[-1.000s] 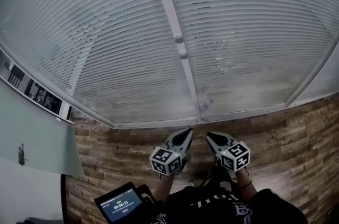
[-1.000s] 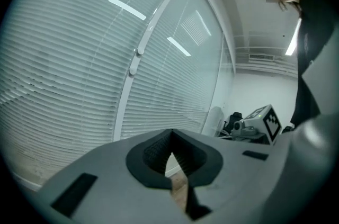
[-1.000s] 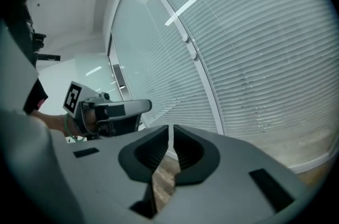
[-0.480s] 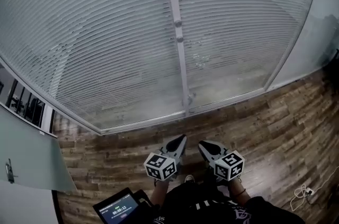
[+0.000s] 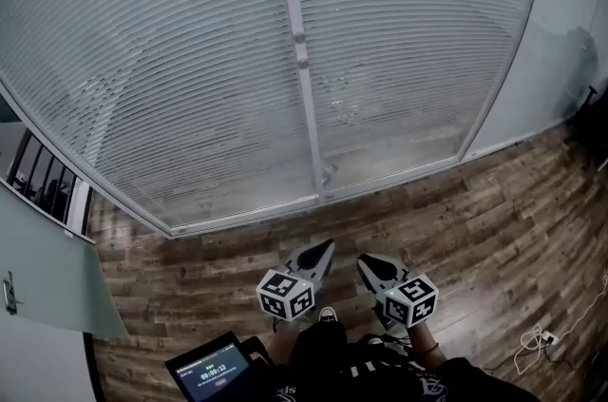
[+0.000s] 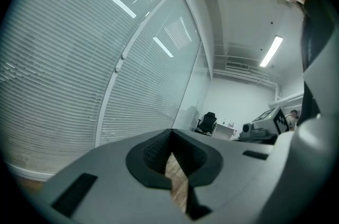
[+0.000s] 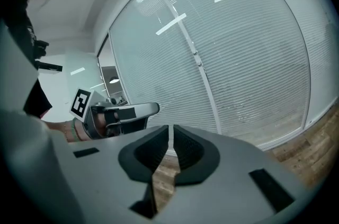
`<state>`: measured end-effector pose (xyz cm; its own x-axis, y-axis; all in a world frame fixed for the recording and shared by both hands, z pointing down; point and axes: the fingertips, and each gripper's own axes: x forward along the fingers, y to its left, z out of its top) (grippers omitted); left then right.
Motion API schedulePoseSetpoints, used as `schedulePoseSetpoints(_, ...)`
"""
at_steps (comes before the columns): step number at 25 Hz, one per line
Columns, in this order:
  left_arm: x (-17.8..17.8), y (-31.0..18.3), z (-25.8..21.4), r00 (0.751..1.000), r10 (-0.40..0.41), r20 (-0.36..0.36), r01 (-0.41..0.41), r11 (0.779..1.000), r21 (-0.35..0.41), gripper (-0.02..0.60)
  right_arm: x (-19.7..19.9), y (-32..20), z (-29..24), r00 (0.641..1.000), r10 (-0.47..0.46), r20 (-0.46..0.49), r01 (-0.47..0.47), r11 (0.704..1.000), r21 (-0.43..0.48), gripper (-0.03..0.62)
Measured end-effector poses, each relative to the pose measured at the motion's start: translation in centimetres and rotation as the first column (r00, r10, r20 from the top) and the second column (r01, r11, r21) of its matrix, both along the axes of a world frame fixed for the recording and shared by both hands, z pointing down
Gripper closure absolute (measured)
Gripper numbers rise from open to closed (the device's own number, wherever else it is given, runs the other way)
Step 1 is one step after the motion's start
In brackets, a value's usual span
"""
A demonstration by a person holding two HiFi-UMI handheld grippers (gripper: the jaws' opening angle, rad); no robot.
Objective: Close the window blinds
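Holding the left tool (image 5: 324,248) and the right tool (image 5: 365,263) low before the body, side by side, near but apart, tips pointing forward and leaning slightly toward each other. Gripping nothing with either: left jaws tip to tip, right jaws together save a hairline slit.

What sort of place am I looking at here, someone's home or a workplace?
Most likely an office: tall glazed walls with slatted blinds, a black office chair further in, and a long strip light on the ceiling.

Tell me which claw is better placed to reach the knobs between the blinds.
Left, narrowly. The left claw points almost in line with the bar and its knobs; the right claw sits further aside. Both are empty and far off.
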<state>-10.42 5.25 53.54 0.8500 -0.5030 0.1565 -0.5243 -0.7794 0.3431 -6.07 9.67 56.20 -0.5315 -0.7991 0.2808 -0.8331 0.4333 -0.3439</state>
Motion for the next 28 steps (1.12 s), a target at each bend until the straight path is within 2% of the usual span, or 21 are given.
schedulePoseSetpoints(10,6.3,15.1,0.6,0.998,-0.067,-0.011,0.066,0.997,-0.031,0.577,4.9,13.4,0.4,0.995,-0.096,0.001,0.096,0.995,-0.022,0.554)
schedulePoseSetpoints(15,7.2,21.6,2.1,0.995,-0.098,0.02,0.099,0.993,-0.059,0.577,5.5,18.7,1.2,0.989,-0.147,0.014,0.148,0.989,-0.028,0.554)
schedulePoseSetpoints(20,7.1,24.8,1.7,0.99,-0.142,0.013,0.142,0.989,-0.048,0.577,5.5,22.1,0.9,0.981,-0.192,0.012,0.193,0.981,-0.022,0.554)
schedulePoseSetpoints(28,7.0,26.9,1.2,0.985,-0.172,0.007,0.172,0.985,-0.029,0.577,5.5,24.3,0.3,0.975,-0.222,0.013,0.222,0.975,0.001,0.554)
